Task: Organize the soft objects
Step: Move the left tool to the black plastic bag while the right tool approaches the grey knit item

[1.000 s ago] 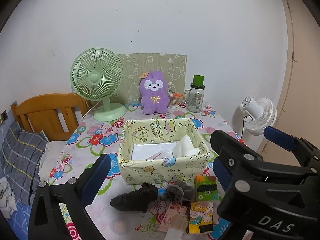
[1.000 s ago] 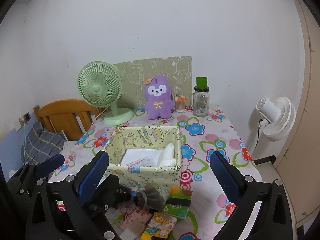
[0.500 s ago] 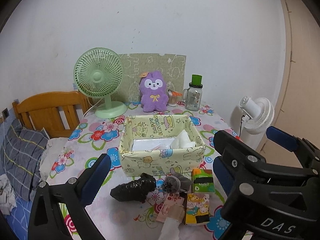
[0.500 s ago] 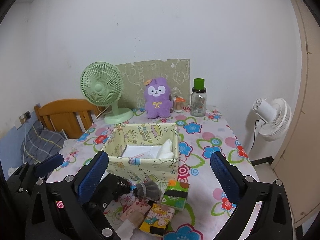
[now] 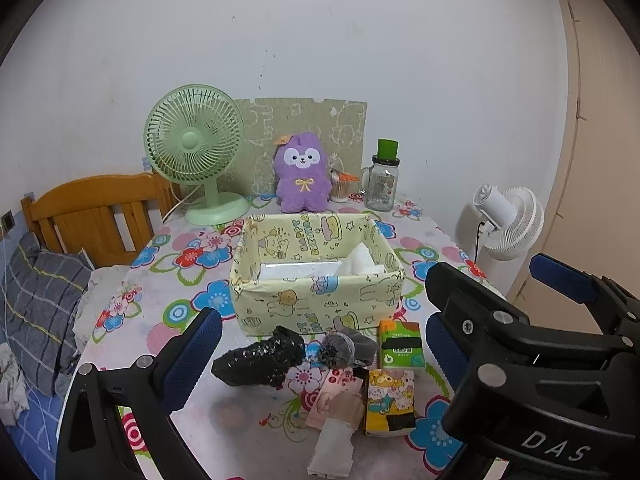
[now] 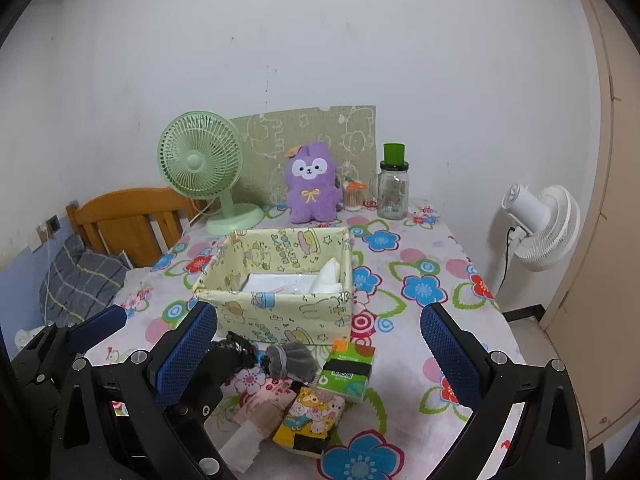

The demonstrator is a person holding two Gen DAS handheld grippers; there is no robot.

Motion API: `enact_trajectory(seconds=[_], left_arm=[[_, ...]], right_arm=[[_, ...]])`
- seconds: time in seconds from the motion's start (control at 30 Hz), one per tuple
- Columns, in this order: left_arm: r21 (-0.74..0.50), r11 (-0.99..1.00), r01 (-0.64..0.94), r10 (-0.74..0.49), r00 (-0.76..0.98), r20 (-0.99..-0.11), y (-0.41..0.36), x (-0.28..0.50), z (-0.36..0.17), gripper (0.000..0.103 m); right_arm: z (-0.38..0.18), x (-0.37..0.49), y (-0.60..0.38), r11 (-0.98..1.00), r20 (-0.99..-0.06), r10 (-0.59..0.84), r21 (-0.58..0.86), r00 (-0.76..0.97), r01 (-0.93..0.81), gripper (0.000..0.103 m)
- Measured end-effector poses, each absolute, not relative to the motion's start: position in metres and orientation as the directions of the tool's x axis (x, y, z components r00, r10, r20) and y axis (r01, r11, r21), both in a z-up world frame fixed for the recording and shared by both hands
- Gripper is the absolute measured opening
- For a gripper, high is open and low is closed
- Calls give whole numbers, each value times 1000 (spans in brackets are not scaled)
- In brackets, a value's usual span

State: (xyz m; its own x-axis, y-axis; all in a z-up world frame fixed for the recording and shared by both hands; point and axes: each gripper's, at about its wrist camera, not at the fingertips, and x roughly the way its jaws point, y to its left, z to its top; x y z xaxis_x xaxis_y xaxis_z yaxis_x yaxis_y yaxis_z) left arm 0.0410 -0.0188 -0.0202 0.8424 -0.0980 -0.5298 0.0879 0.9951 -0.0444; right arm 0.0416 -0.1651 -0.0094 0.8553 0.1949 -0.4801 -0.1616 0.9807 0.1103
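Crinkly black plastic bundle (image 5: pixel 260 362) and grey knitted sock roll (image 5: pixel 347 349) lie before the yellow fabric box (image 5: pixel 320 300), both my jaws spread empty.

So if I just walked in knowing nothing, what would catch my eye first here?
Probably the purple plush toy sitting at the back of the flowered table, beside a mint green fan. Next, the yellow cartoon-print box mid-table, with a jumble of small packets and dark socks in front of it. Framing it all are the black, blue-padded left tongs and right tongs, both open and empty.
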Motion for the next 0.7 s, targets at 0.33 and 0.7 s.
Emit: enact_trajectory(seconds=[0.33, 0.7], left_arm=[[-54, 993, 107, -119, 835, -537, -18, 38, -32, 103], [-41, 994, 103, -108, 810, -576, -20, 44, -55, 103]], right_arm=[[-17, 35, -165, 983, -472, 183, 101, 862, -153, 103], [-38, 40, -164, 984, -506, 179, 98, 844, -150, 103]])
